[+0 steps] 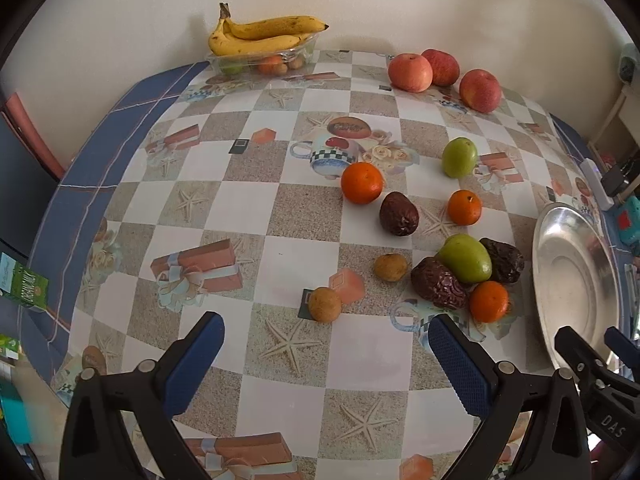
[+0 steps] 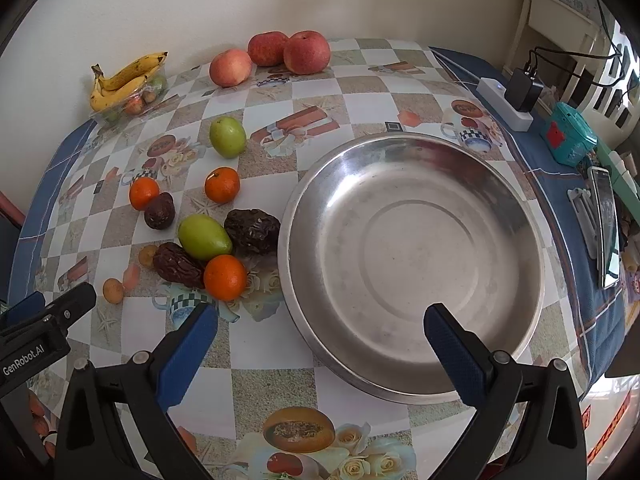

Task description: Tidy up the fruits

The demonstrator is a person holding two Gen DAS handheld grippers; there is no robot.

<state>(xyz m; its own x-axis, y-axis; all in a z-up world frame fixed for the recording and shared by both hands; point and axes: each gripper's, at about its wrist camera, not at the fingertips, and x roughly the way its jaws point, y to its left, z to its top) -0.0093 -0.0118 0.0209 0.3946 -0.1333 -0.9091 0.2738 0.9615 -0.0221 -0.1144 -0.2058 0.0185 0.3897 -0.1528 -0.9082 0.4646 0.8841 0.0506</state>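
Two tools hover over the tabletop (image 1: 248,216), both spread wide with nothing between their blue pads. The left tool (image 1: 326,356) hangs just short of a small round tan fruit (image 1: 324,304); the right tool (image 2: 320,340) hangs above the near rim of the wide shallow steel bowl (image 2: 412,264), which holds nothing. Just left of the bowl, loose on the patterned cloth, lie three orange tangerines (image 2: 225,277), two green oval fruits (image 2: 204,237) and three wrinkled dark dates (image 2: 252,230). Three red apples (image 2: 307,51) sit near the far wall, and yellow bananas (image 1: 256,36) rest on a clear plastic tray (image 1: 298,54).
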